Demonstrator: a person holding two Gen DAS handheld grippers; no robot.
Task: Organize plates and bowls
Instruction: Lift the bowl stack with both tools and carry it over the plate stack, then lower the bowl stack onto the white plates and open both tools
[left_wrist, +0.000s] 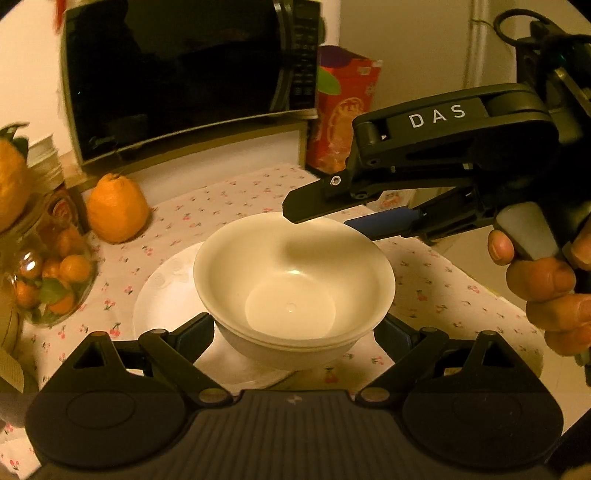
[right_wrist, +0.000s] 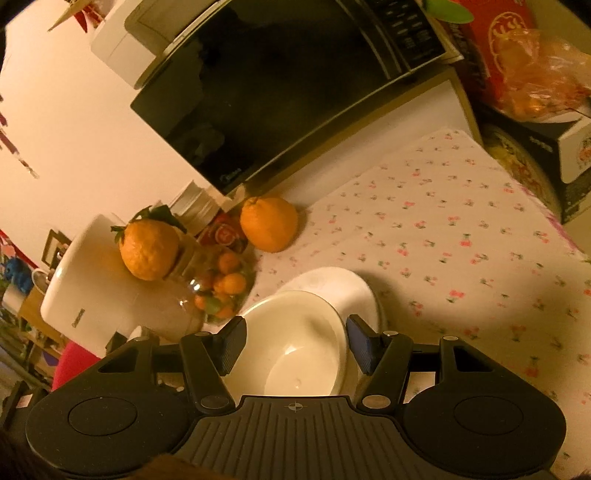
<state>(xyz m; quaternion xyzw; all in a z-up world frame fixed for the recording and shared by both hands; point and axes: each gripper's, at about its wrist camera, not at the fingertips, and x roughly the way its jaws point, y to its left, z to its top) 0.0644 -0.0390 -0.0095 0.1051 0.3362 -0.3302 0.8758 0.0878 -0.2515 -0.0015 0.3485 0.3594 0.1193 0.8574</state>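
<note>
Left wrist view: the left gripper (left_wrist: 295, 328) has its jaws spread very wide, one fingertip on each side of the cream bowls (left_wrist: 291, 280). The tips sit right against the lower bowl's wall (left_wrist: 288, 354). Whether they press on it or only flank it I cannot tell. The bowls are two, one nested inside the other, and the top one holds nothing. They are straight ahead of this gripper, over a white plate (left_wrist: 166, 295) that spreads out from under them to its left.

Beyond the bowls' far rim and to the right hangs the right gripper (left_wrist: 325, 218), carried by a hand (left_wrist: 546, 288). Its jaws are roughly half open with nothing between the fingers: one black fingertip is over the rim, and the blue-padded one is just outside it. In the right wrist view, that gripper (right_wrist: 295, 343) looks down on the same bowls (right_wrist: 299, 343), which show in the gap between its fingers, with the plate (right_wrist: 332, 284) just past them.

Left of both grippers a glass jar (left_wrist: 48, 277) stands near the plate, filled with small orange and green fruit and topped by a large orange (right_wrist: 149, 249). A second large orange (left_wrist: 118, 210) sits on the flowered tablecloth (left_wrist: 443, 288) beyond the jar, in front of the microwave (left_wrist: 184, 81). The microwave closes off the far side, with a red box (left_wrist: 347, 103) beside it on its right.

To the right of the grippers, the cloth lies bare and open (right_wrist: 461, 240) up to the table's edge (left_wrist: 517, 314).
</note>
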